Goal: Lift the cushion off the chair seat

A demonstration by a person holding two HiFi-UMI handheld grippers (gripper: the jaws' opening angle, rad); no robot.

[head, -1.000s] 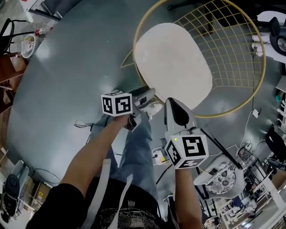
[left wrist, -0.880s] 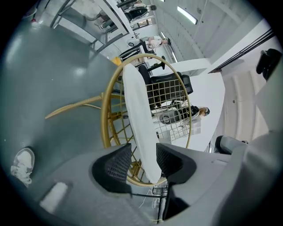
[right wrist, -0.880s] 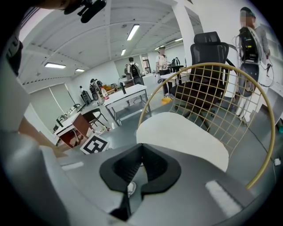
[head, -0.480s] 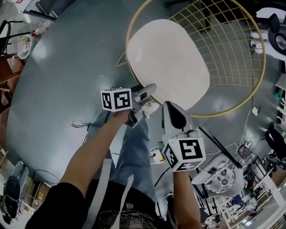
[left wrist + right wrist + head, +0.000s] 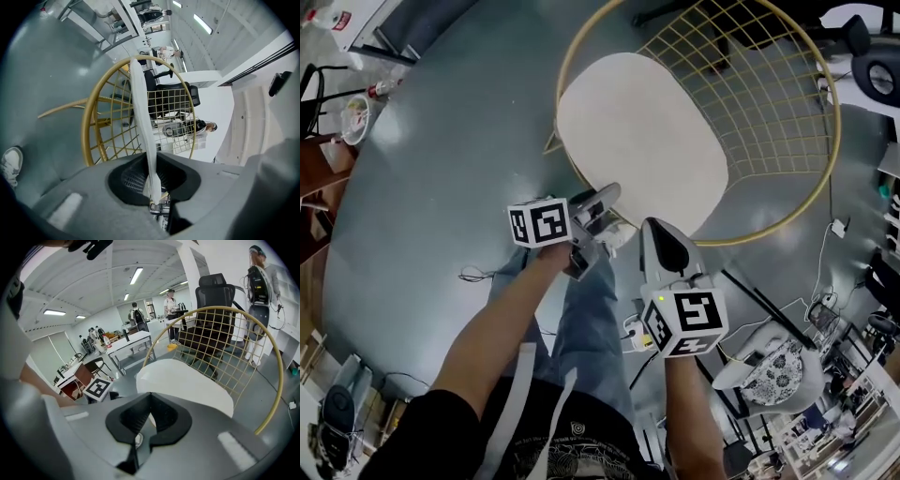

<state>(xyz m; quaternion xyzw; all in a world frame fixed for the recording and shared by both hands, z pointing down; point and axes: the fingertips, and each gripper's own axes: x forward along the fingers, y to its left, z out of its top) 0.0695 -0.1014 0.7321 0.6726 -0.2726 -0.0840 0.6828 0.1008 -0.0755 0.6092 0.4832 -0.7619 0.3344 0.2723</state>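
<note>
You stand in an open-plan office or lab: strip lights (image 5: pixel 136 275) line the white ceiling, long white tables (image 5: pixel 127 344) carry bottles and gear, a black office chair (image 5: pixel 214 292) stands nearby, and cables (image 5: pixel 476 275) trail across the grey floor (image 5: pixel 431 187).

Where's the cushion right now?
The cushion lies on the seat of the gold wire chair, upper centre of the head view. Its near edge is between the jaws of the left gripper, which are closing on it.
</note>
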